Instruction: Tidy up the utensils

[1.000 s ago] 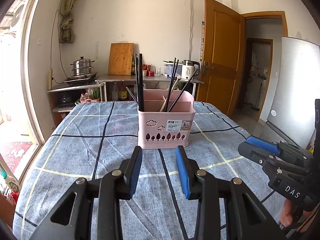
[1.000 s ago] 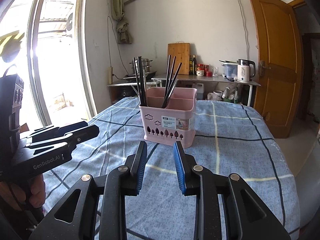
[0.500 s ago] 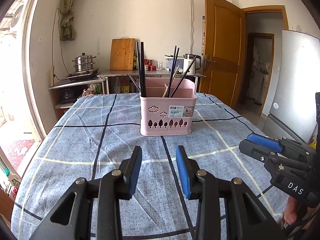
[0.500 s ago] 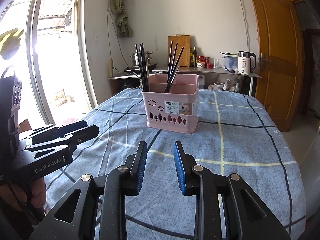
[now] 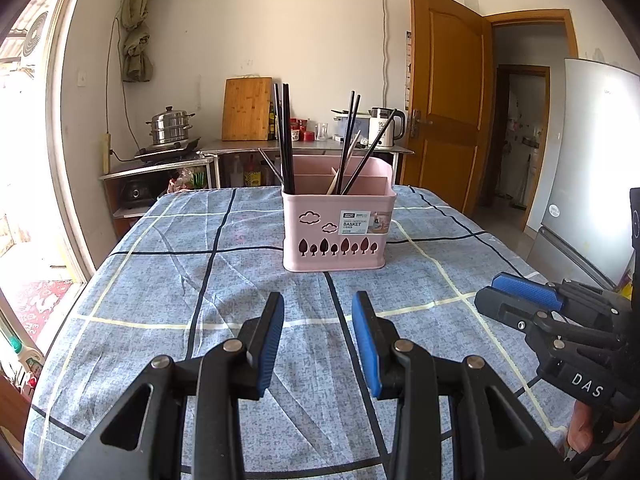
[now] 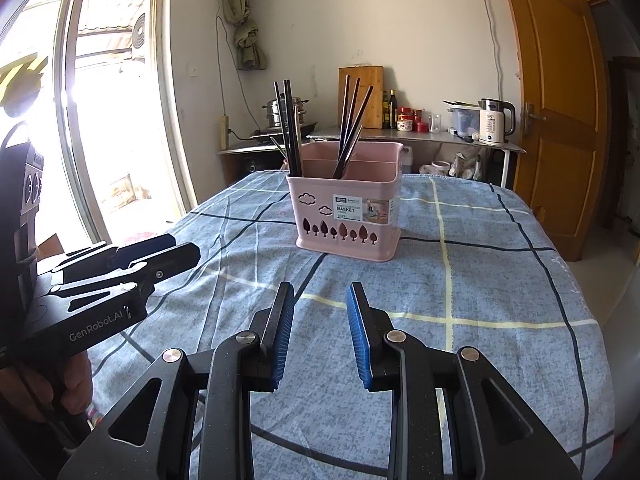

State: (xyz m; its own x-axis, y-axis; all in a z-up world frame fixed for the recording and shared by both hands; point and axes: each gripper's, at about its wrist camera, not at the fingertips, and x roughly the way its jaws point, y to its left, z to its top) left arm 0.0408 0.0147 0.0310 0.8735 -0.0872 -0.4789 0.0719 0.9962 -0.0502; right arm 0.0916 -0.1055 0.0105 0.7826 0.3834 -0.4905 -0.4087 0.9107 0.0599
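Observation:
A pink utensil basket stands on the table with the blue checked cloth. Black chopsticks stand upright in its left compartment; more chopsticks lean in the middle one. It also shows in the right wrist view. My left gripper is open and empty, well short of the basket. My right gripper is open and empty too. Each gripper shows at the edge of the other's view: the right one, the left one.
A steel counter at the back wall holds a cutting board, a kettle and jars. A steamer pot sits on a stove at left. A wooden door and a fridge stand at right.
Both grippers have drawn back from the basket and dropped slightly, so the basket looks farther and higher in view. Both stayed open and empty.

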